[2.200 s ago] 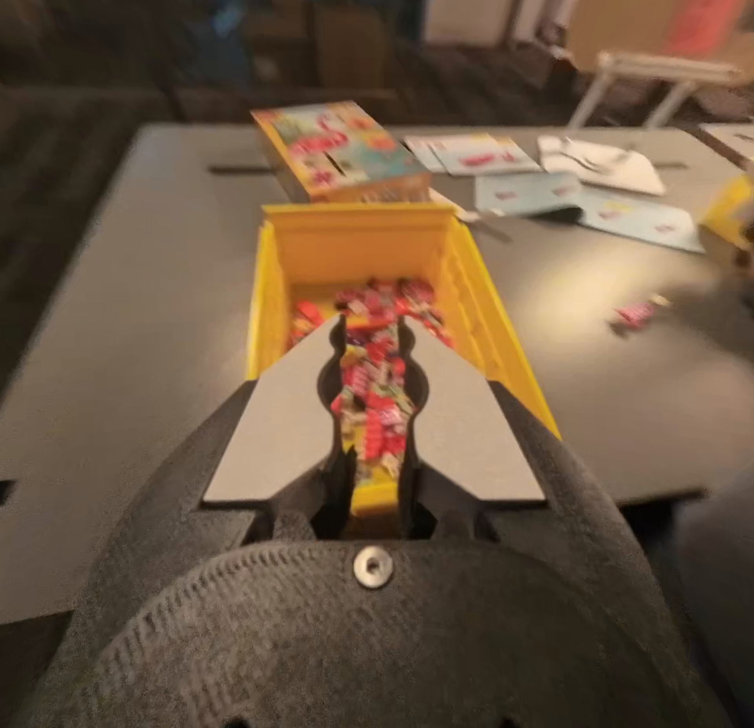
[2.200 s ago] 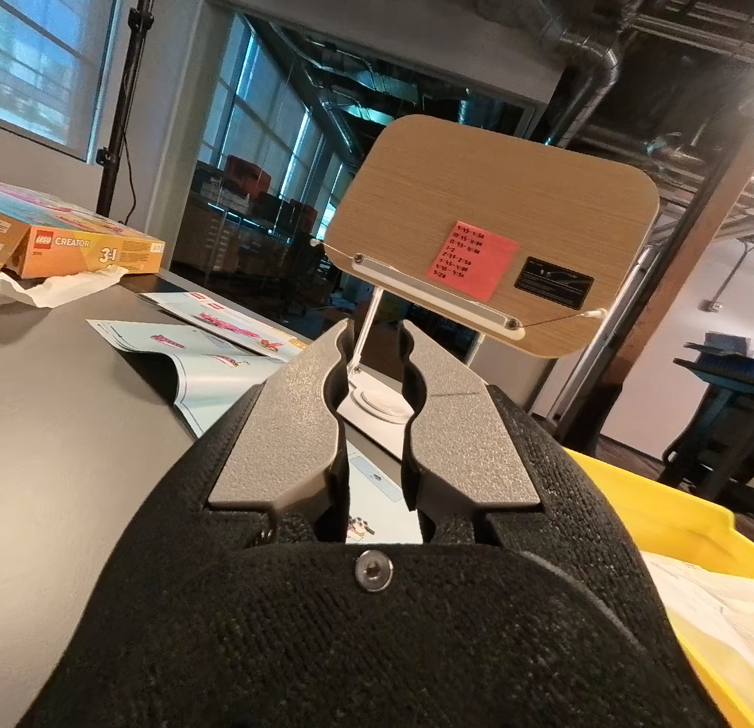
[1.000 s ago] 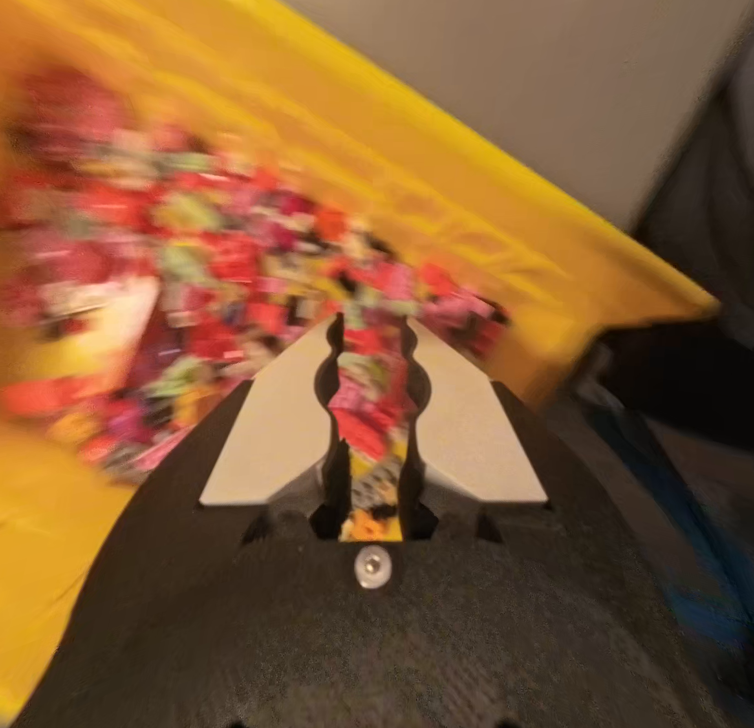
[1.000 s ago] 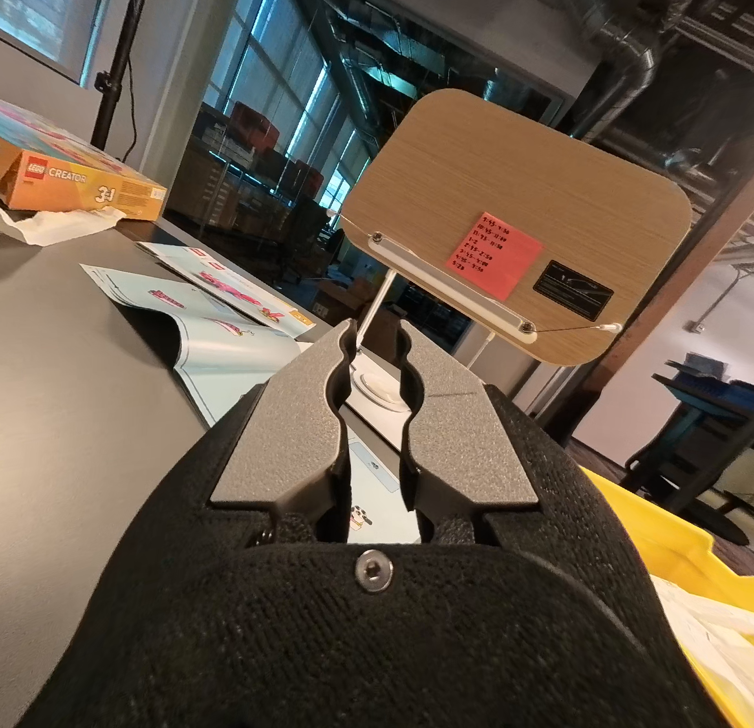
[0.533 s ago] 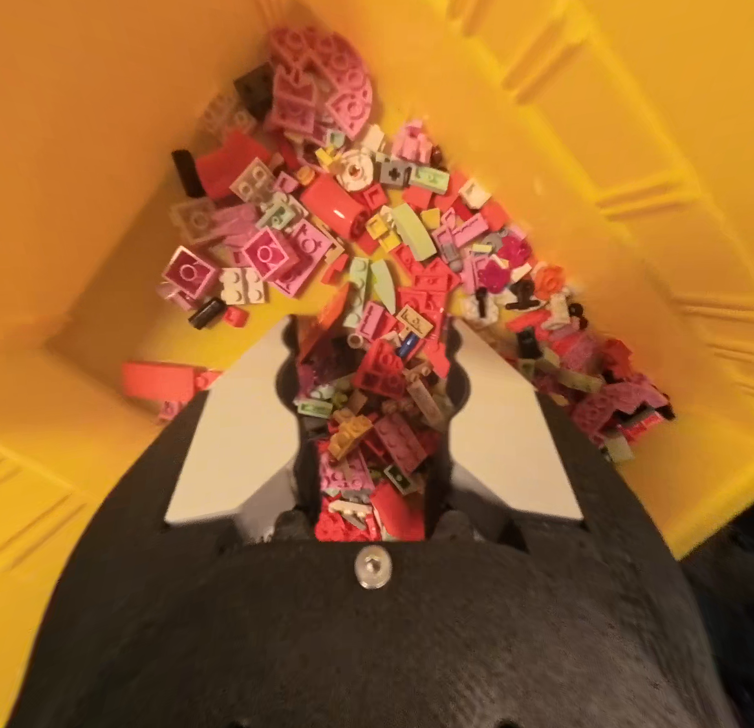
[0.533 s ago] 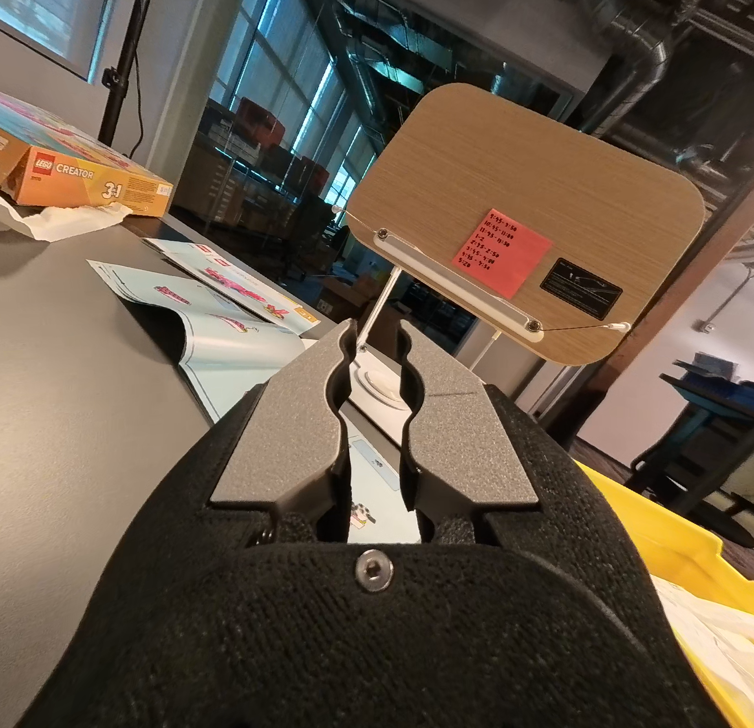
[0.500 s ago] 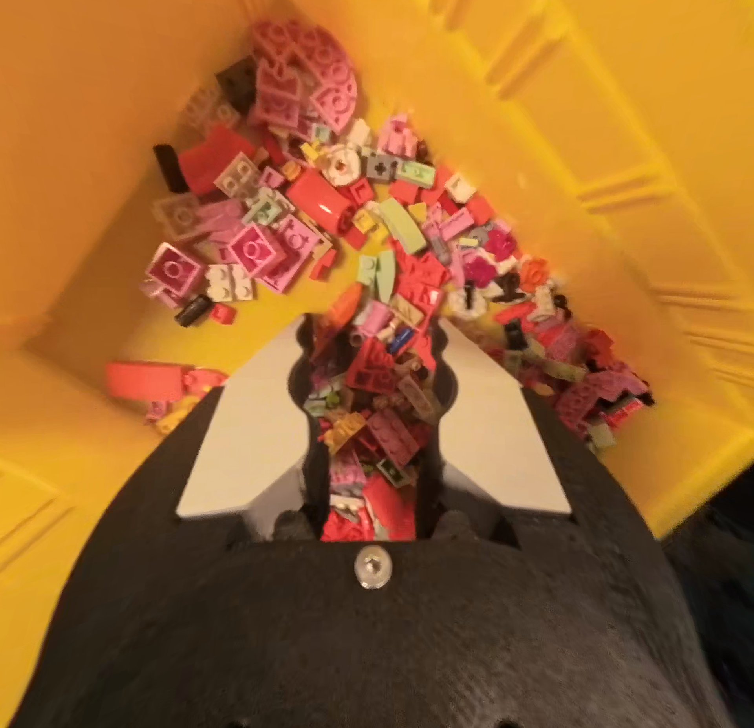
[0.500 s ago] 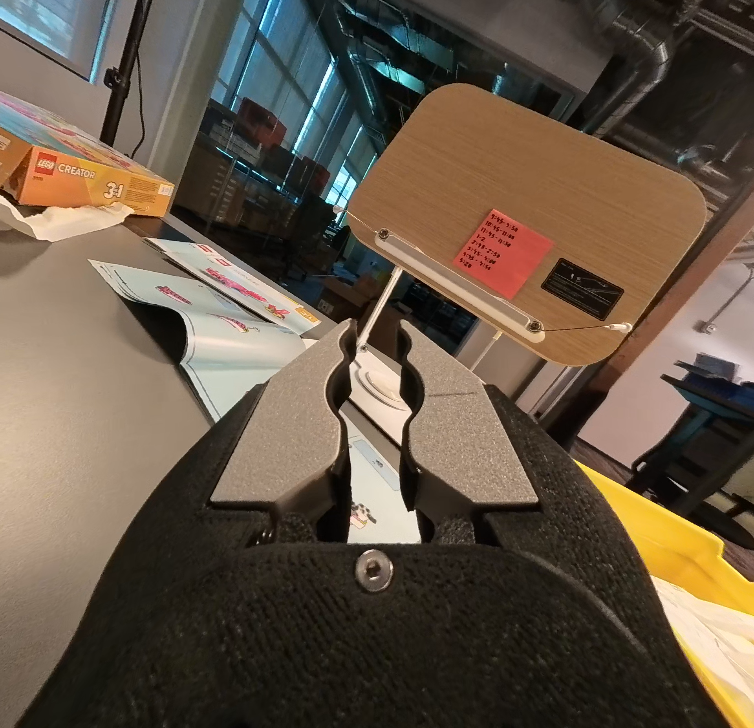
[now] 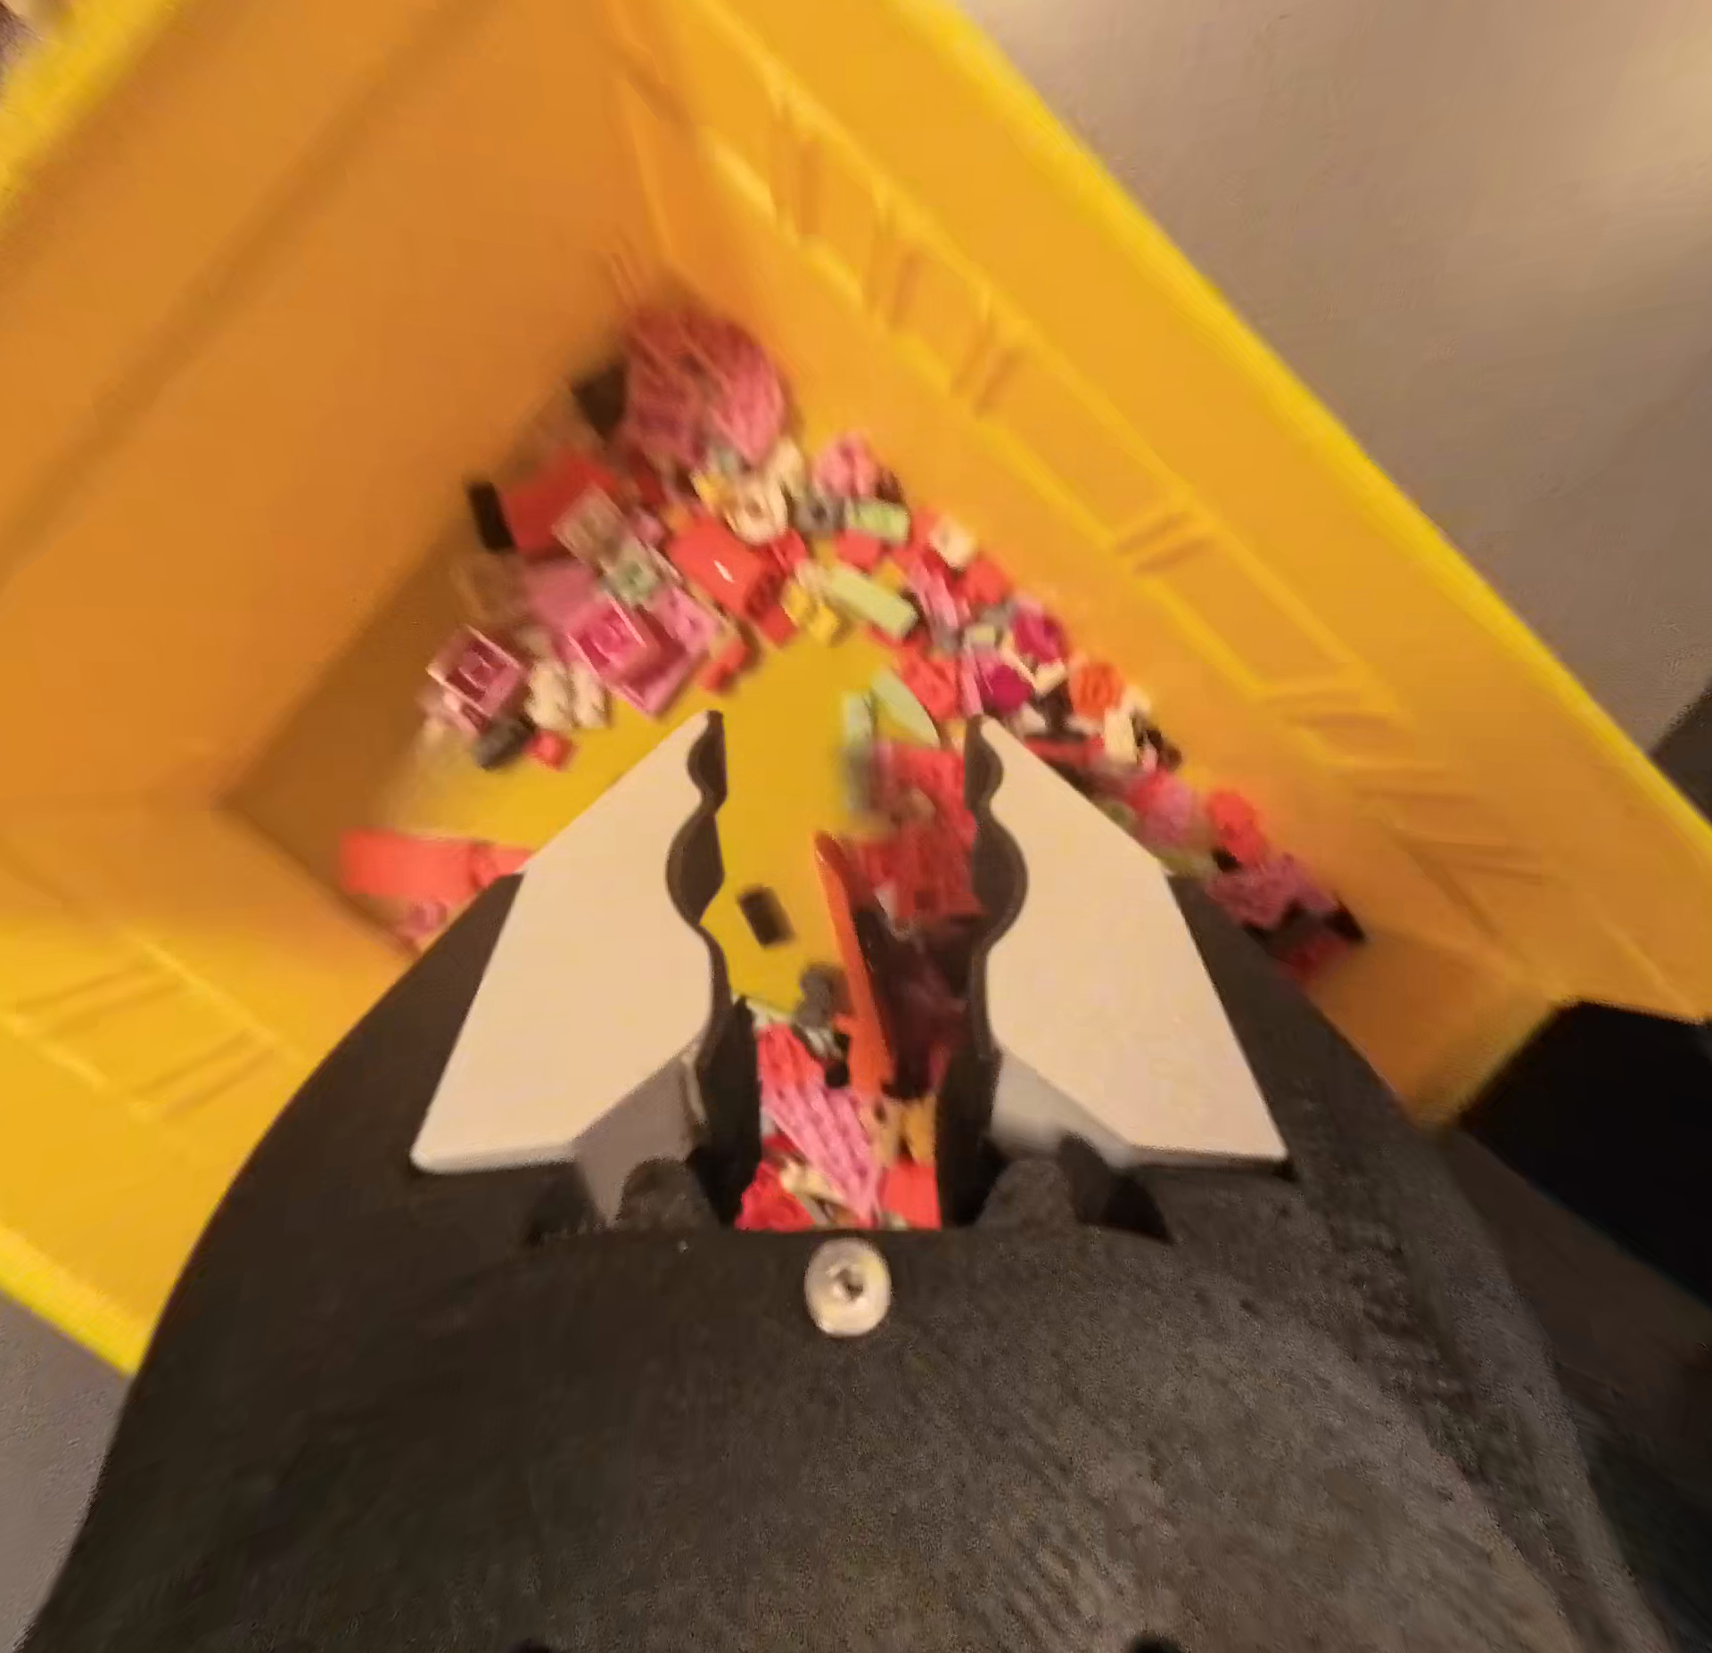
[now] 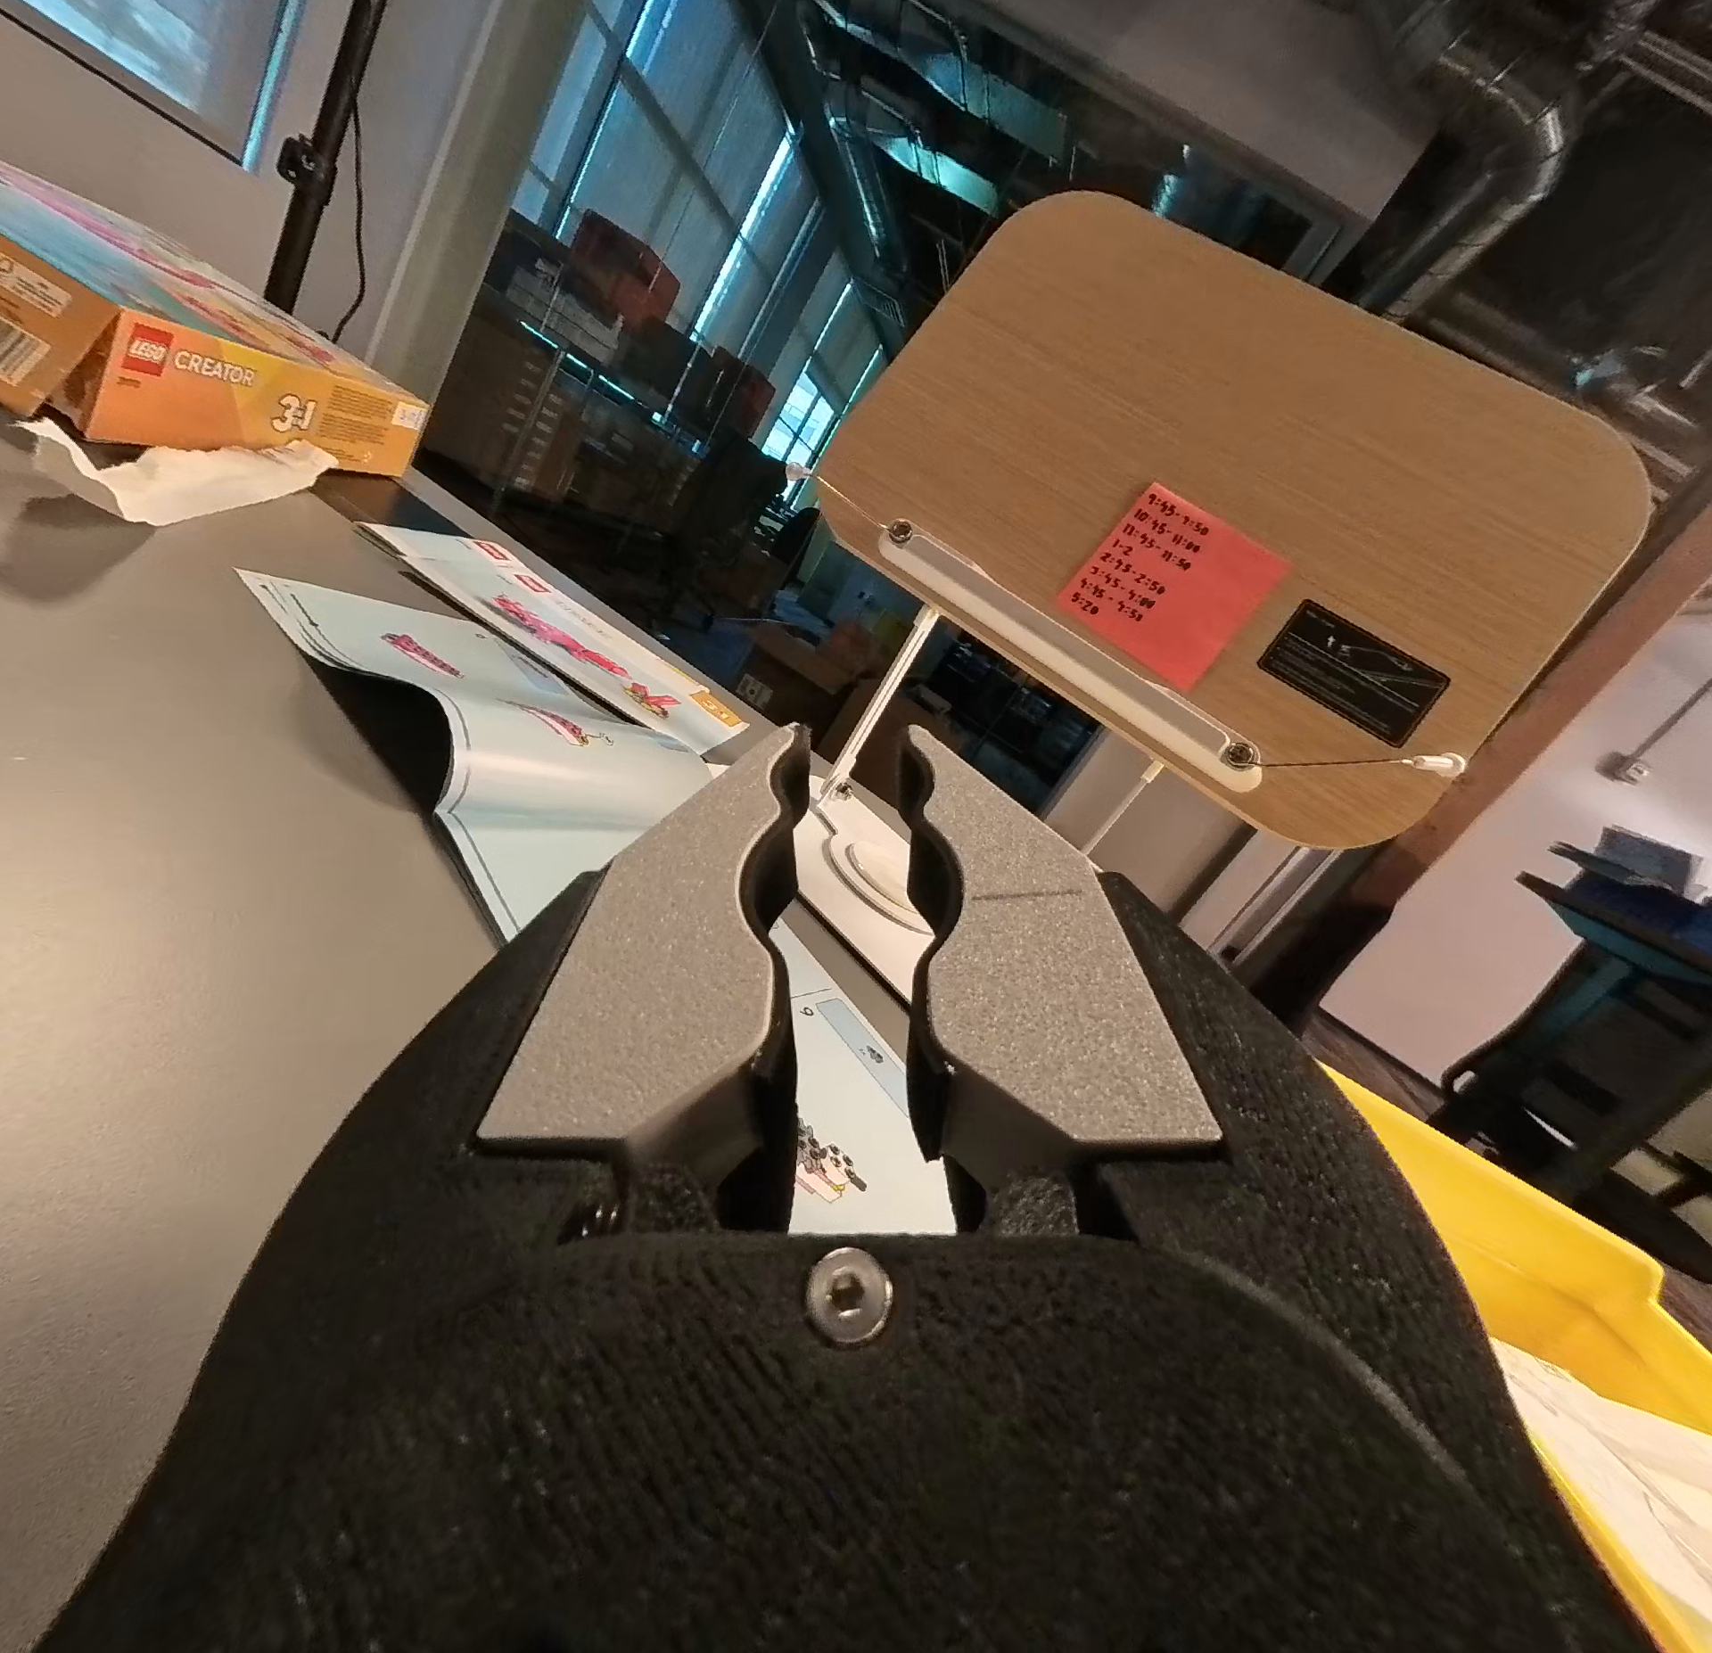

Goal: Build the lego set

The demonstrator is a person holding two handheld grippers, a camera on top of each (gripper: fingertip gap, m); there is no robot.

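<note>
The left gripper (image 9: 838, 728) now hangs spread and empty over bricks (image 9: 648, 627) in the yellow bin (image 9: 278, 312) — it was narrower a second ago; the right gripper (image 10: 850, 736) stays narrowly parted, gripping nothing.

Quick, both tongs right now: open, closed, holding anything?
Left tongs: open over the bricks in the yellow bin, gripping nothing.
Right tongs: slightly open, empty.
</note>
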